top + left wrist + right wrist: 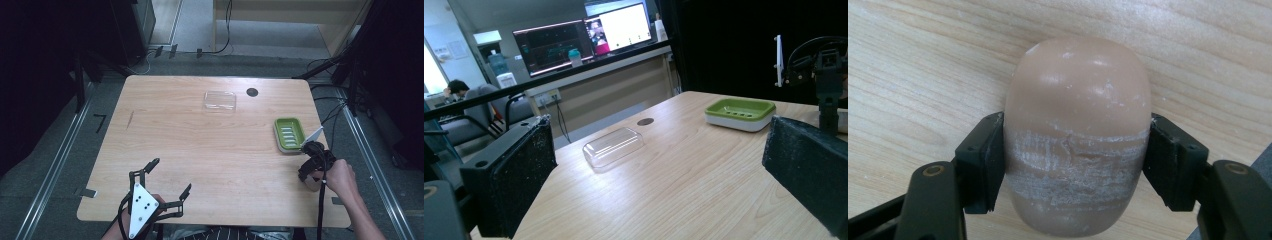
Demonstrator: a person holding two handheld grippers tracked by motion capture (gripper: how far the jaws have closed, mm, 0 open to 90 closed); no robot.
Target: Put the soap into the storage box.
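A tan oval soap bar (1078,100) with a scuffed white band lies on the wooden table (908,75). My right gripper (1075,167) is shut on it, one black pad against each side. From above, that gripper (311,172) points down near the table's right edge, just in front of a green soap dish (289,134) on a white base. A clear plastic lid (220,101) lies at the far middle. My left gripper (172,174) is open near the front edge, with nothing between its fingers. Its own view shows the lid (614,146) and dish (740,112) ahead.
A dark round hole (252,92) sits in the tabletop beside the lid. Cables and metal rails run along the floor on both sides. Monitors (584,35) and a seated person are far behind the table.
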